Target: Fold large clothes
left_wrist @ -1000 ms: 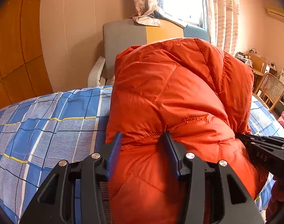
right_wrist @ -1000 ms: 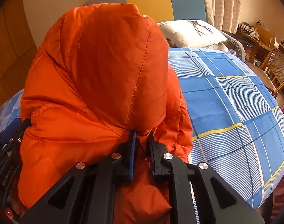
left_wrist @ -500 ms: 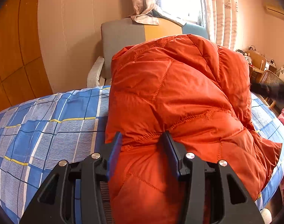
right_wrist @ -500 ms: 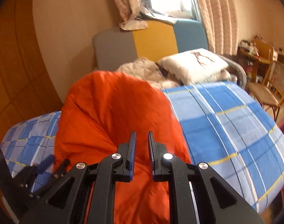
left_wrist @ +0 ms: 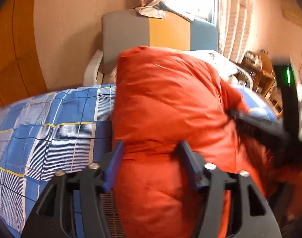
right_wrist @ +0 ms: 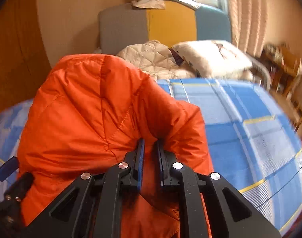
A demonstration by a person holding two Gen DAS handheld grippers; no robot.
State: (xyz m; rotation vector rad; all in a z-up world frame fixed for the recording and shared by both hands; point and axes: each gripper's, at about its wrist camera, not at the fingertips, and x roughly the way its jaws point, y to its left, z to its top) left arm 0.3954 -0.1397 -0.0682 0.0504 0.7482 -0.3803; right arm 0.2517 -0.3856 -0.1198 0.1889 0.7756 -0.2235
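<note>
A puffy orange jacket (left_wrist: 170,103) lies bunched on the blue checked bedspread (left_wrist: 51,129). My left gripper (left_wrist: 151,152) has a thick fold of it between its blue pads. The jaws are opening, and the fabric still fills the gap and touches both pads. The right wrist view shows the jacket (right_wrist: 91,109) rising as a rounded hump. My right gripper (right_wrist: 150,148) is shut on a pinch of its cloth, with creases running to the tips. The right gripper (left_wrist: 260,127) also shows as a dark blur against the jacket's right side. The left gripper's blue pad (right_wrist: 8,166) peeks in at lower left.
A grey, yellow and blue headboard (left_wrist: 151,35) stands behind the bed, under a curtained window (left_wrist: 230,19). A beige quilt (right_wrist: 149,55) and a white pillow (right_wrist: 210,55) lie at the head. Wooden furniture (right_wrist: 286,65) stands to the right. Bedspread (right_wrist: 250,129) lies open to the right of the jacket.
The jacket's top has sunk lower, showing more of the headboard. My left jaws stand wider than before. The right gripper has swung in against the jacket's right side, blurred by motion.
</note>
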